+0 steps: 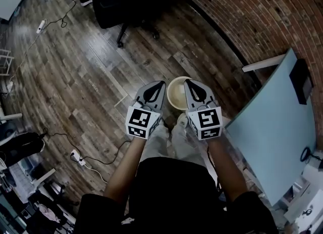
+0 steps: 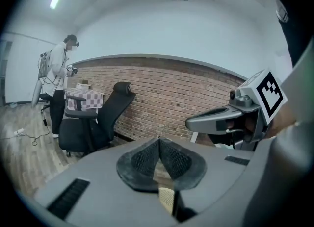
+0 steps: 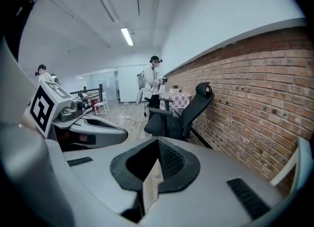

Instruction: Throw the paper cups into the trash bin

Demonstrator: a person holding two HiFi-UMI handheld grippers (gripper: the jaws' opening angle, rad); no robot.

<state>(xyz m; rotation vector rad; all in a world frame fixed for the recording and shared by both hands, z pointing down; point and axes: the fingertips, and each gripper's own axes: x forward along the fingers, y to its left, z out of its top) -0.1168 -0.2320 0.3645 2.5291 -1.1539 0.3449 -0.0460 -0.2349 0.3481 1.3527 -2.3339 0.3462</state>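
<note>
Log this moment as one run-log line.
right tool: shut on paper cup rim | left tool: shut | trash bin: not in view

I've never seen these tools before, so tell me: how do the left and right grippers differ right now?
The right gripper has its fingers shut on the rim of the cup; the left gripper is shut on a pale sliver I can't identify. The right one is nearer the table; the left is over the floor. Their marker patterns differ. Both point away from the person, side by side.
</note>
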